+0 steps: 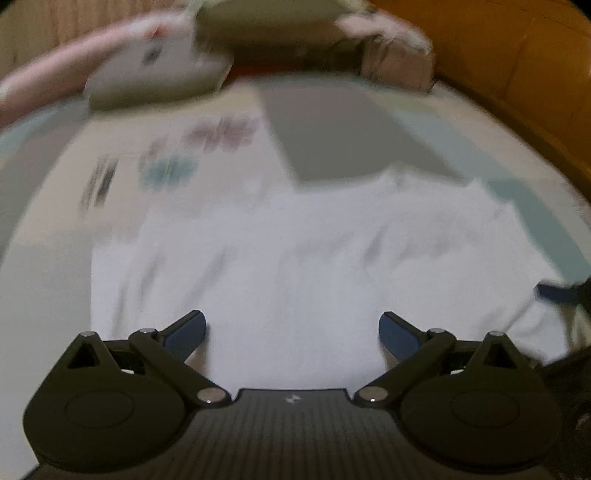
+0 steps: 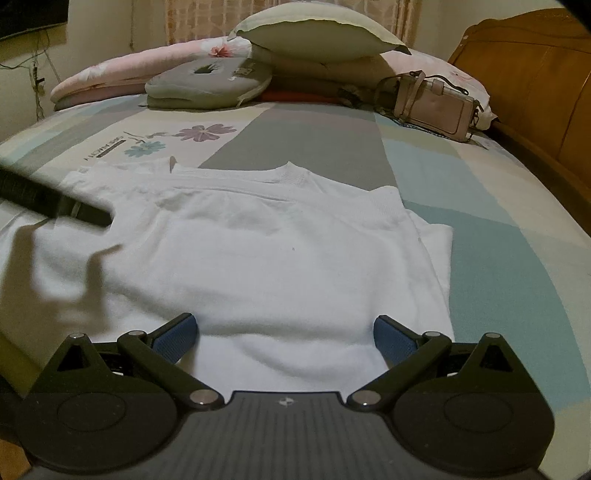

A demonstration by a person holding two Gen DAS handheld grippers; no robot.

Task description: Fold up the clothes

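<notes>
two grippers hang over one white garment (image 2: 266, 251) that lies on the patchwork bedsheet (image 2: 480, 229), near the foot of the bed and right under both cameras. the right gripper (image 2: 286, 338) has its blue pads spread wide with nothing between them, hovering above the near hem. the left gripper (image 1: 291, 334) is equally wide and empty; its view is badly smeared, so little else can be read from it. a dark bar (image 2: 55, 201) crossing the left edge of the right view is probably part of the left tool

the garment looks like a soft knit top, ribbed collar (image 2: 291, 175) at the far end, and its right side already seems doubled over the body with a layer showing beneath (image 2: 436, 236). that would fit a fold partly made or a top simply laid down that way; i cannot tell which

handling, as a judgement: light, limp, no stiffness, so it will sag and drag when lifted and wants pinching at two spread points on an edge. hem corners or the shoulder line near the collar look like the firmest holds; the fabric should not slip from the ribbed pads

writing: a dark strip of print on the sheet (image 2: 101, 149) beside the flower motifs (image 2: 203, 133), upside down and too small to read. no brand visible on the garment. a pale handbag (image 2: 436, 107) and pillows (image 2: 317, 33) sit well apart at the head
</notes>
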